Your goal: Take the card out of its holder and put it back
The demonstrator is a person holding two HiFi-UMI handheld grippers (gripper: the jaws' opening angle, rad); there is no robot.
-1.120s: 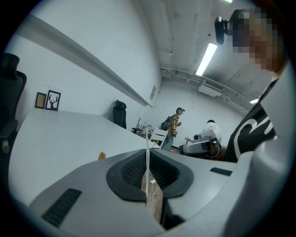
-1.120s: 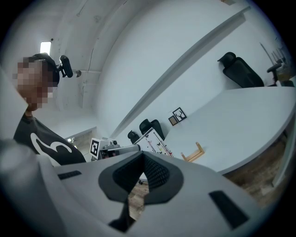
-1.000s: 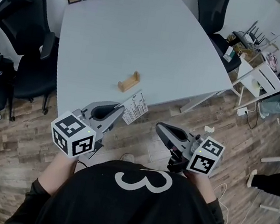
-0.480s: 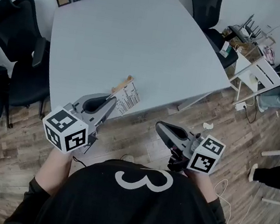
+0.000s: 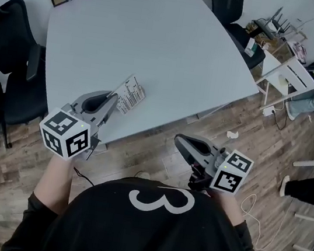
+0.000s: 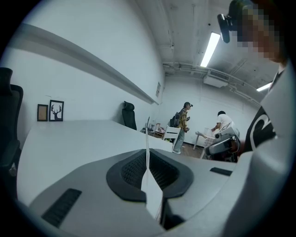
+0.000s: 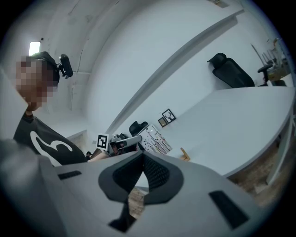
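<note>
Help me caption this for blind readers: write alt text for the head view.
The left claw pinches a printed card over the grey table near its edge. The right claw, shut and empty, hangs over the wooden floor.

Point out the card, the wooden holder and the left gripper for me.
card (image 5: 132, 95), head view, on its printed face.
wooden holder (image 7: 185, 155), right gripper view, on its middle.
left gripper (image 5: 115, 97), head view, between the tips of its jaws.

Left gripper (image 5: 114, 97), lower left of the head view, pinches the card (image 5: 131, 93). Right gripper (image 5: 180, 141), lower right, jaws together, empty. Both point toward the upper frame.
</note>
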